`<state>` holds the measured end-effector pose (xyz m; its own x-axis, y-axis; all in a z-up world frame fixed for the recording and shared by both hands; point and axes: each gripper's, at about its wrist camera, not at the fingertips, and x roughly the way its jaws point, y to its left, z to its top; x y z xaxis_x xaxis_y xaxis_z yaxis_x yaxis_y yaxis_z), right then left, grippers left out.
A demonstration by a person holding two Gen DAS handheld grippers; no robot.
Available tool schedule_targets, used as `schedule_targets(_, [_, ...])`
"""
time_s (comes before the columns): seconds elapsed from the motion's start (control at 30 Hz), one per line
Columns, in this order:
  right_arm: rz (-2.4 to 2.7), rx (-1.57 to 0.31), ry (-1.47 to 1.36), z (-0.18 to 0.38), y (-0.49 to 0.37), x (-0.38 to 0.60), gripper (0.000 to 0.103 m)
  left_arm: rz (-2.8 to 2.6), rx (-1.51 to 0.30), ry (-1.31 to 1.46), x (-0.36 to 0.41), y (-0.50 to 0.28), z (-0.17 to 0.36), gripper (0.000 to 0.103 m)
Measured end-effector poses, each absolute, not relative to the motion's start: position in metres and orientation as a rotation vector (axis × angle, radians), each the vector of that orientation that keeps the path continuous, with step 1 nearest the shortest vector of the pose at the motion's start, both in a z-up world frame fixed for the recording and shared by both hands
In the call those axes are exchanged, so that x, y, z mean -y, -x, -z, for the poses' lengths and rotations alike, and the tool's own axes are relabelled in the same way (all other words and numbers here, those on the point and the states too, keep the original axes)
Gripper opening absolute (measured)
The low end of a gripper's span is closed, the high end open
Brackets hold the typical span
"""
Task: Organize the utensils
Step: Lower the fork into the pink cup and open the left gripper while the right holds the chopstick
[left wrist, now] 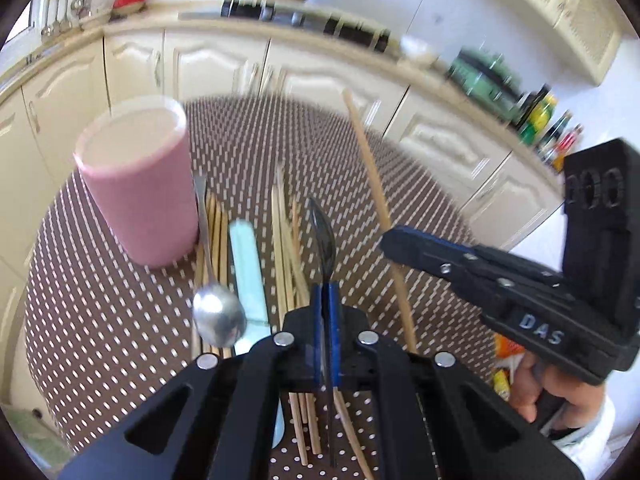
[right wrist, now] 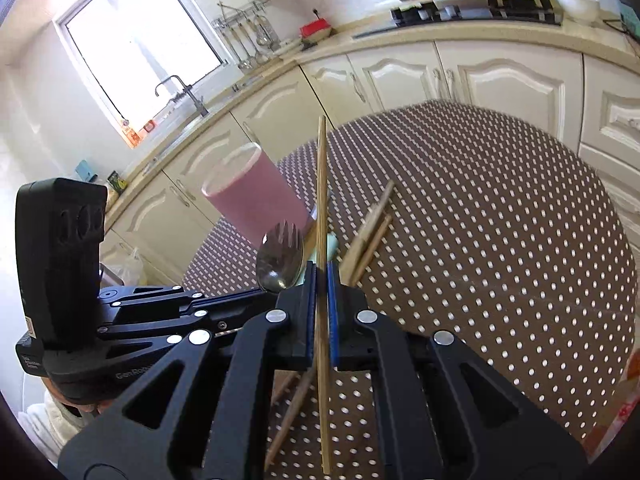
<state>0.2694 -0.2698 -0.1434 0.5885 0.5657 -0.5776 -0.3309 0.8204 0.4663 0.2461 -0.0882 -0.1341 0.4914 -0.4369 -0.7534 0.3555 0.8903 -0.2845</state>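
Note:
A pink cylindrical holder point(left wrist: 140, 184) stands on the dotted round table point(left wrist: 100, 320); it also shows in the right wrist view point(right wrist: 256, 200). My left gripper point(left wrist: 326, 292) is shut on a metal spork point(left wrist: 324, 236), seen edge-on; its head shows in the right wrist view point(right wrist: 280, 258). My right gripper point(right wrist: 322, 276) is shut on a long wooden chopstick point(right wrist: 322, 184), held upright; it also shows in the left wrist view point(left wrist: 376, 200), right of the left gripper. On the table lie a metal spoon point(left wrist: 218, 314), a light-blue utensil point(left wrist: 248, 276) and several chopsticks point(left wrist: 284, 240).
Cream kitchen cabinets point(right wrist: 480, 76) curve around the table's far side. A sink with a tap point(right wrist: 180, 88) is at the left, a hob point(right wrist: 480, 8) on the counter behind. Bottles point(left wrist: 552, 132) stand at the right. Loose chopsticks point(right wrist: 372, 232) lie mid-table.

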Motion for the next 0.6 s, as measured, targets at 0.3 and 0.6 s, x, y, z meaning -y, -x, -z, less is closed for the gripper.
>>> schedule_targets(0.3, [-0.561, -0.547, -0.276, 0.068, -0.277, 0.229, 0.006, 0.506, -0.577, 0.14, 0.04, -0.246, 0.052, 0.003])
schedule_targets(0.6, [-0.507, -0.35, -0.243, 0.042, -0.315, 0.181, 0.006, 0.395, -0.341, 0.137, 0.011, -0.289, 0.036, 0.003])
